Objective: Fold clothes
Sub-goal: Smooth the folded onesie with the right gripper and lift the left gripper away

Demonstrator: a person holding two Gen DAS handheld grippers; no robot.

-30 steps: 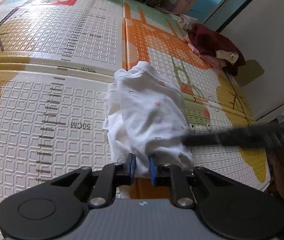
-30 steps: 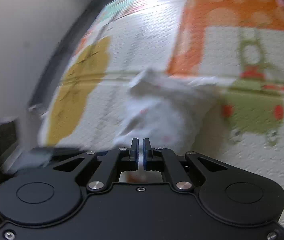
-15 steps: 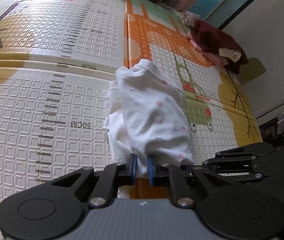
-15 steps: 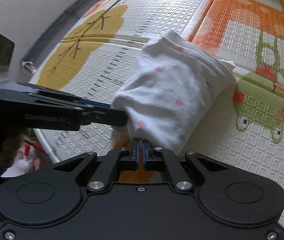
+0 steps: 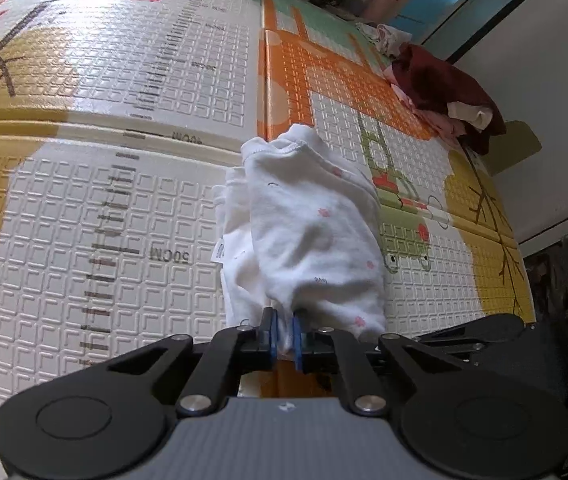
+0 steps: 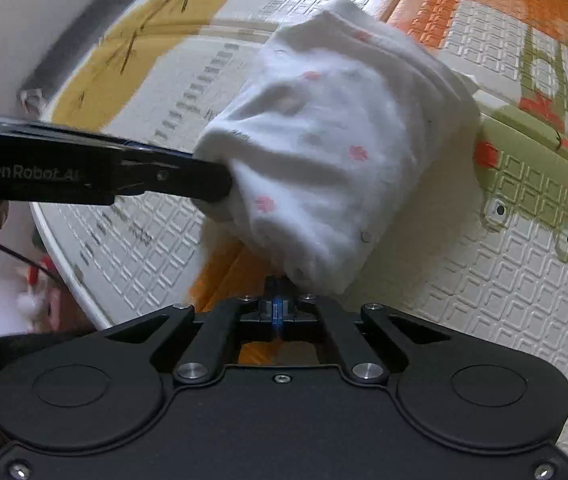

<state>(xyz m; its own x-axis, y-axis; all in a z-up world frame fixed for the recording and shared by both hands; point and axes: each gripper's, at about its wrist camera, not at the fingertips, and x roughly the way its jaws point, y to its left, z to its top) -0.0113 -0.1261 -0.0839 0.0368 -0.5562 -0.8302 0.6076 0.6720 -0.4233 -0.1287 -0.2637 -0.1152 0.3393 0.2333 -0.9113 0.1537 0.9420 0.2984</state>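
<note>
Both claws closed further, seemingly pinching garment [image 5: 308, 240].

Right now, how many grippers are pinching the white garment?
2: left gripper holds the white garment's near edge; right gripper pinches the near edge beside it.

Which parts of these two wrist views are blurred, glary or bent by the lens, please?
Left wrist view: sharp throughout; the fisheye bows the patterned foam play mat, and daylight puts a sheen on its far panels. Right wrist view: the white garment with pink dots looks soft, the top-left corner is smeared, and the mat's straight edges curve strongly.
</note>
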